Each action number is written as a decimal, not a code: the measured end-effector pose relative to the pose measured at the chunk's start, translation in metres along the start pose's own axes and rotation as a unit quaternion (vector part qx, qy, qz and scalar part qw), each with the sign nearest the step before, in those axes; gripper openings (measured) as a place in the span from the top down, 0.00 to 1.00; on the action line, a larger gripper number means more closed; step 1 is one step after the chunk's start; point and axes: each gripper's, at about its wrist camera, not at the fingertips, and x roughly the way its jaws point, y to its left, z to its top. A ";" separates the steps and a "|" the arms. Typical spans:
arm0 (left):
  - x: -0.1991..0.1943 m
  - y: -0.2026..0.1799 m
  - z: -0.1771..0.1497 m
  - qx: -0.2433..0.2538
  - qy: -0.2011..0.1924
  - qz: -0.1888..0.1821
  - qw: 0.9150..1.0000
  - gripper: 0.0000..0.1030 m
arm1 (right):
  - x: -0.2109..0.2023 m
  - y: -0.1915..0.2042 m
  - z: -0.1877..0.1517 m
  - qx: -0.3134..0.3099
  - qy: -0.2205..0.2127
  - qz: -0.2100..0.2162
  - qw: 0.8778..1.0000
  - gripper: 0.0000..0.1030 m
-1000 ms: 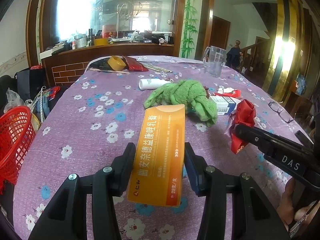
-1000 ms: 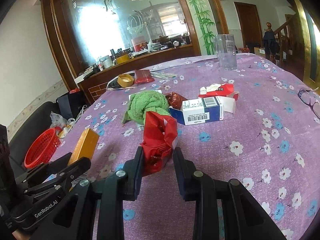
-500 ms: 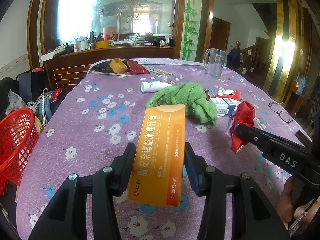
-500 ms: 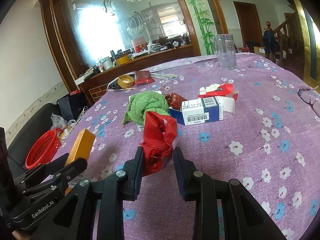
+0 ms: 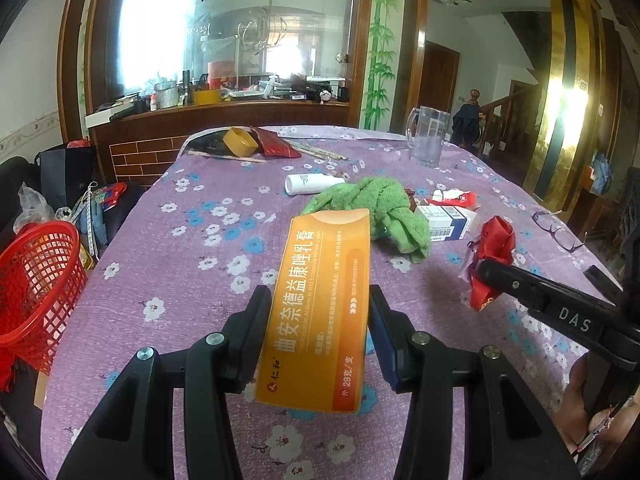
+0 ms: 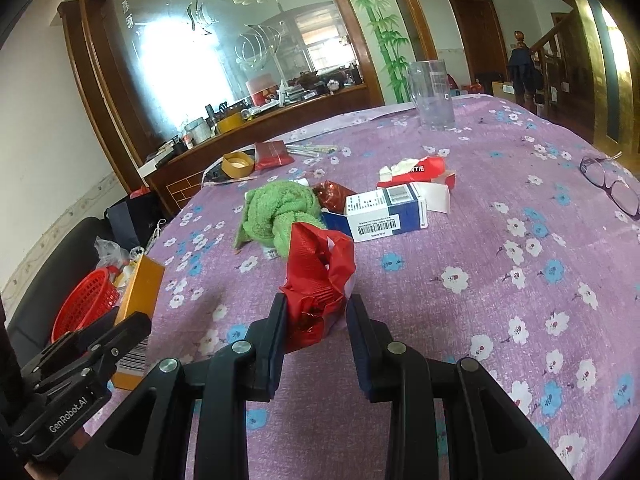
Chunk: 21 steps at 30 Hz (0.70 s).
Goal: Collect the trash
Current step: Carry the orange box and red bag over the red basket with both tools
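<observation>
My left gripper (image 5: 318, 312) is shut on a long orange medicine box (image 5: 320, 300) and holds it above the purple flowered tablecloth (image 5: 192, 248). The box also shows in the right wrist view (image 6: 138, 300). My right gripper (image 6: 314, 316) is shut on a crumpled red wrapper (image 6: 320, 276), which also shows in the left wrist view (image 5: 494, 256). A red mesh basket (image 5: 34, 288) stands off the table's left edge; it also shows in the right wrist view (image 6: 86, 304).
On the table lie a green cloth (image 5: 376, 204), a blue and white box (image 6: 384, 212), a red and white packet (image 6: 416, 168), a white tube (image 5: 312, 182), a clear pitcher (image 5: 428, 136), glasses (image 6: 612, 184) and a tape roll (image 5: 240, 142).
Both grippers have risen slightly and moved left with their loads; the red basket sits further into both views. Both grips are unchanged.
</observation>
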 end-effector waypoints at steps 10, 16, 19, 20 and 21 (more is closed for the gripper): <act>-0.013 0.010 0.002 -0.009 -0.010 0.004 1.000 0.54 | -0.017 0.021 -0.001 -0.021 -0.008 0.008 1.000 0.69; -0.019 0.012 0.004 -0.009 -0.015 0.005 1.000 0.54 | -0.022 0.029 -0.002 -0.028 -0.009 0.015 0.999 0.69; -0.020 0.013 0.005 -0.011 -0.017 0.007 1.000 0.54 | -0.025 0.032 -0.002 -0.033 -0.011 0.017 0.999 0.69; -0.020 0.013 0.005 -0.011 -0.017 0.007 1.000 0.54 | -0.025 0.033 -0.002 -0.033 -0.012 0.018 0.999 0.69; -0.021 0.013 0.004 -0.011 -0.018 0.008 1.000 0.54 | -0.026 0.034 -0.003 -0.033 -0.012 0.018 0.999 0.69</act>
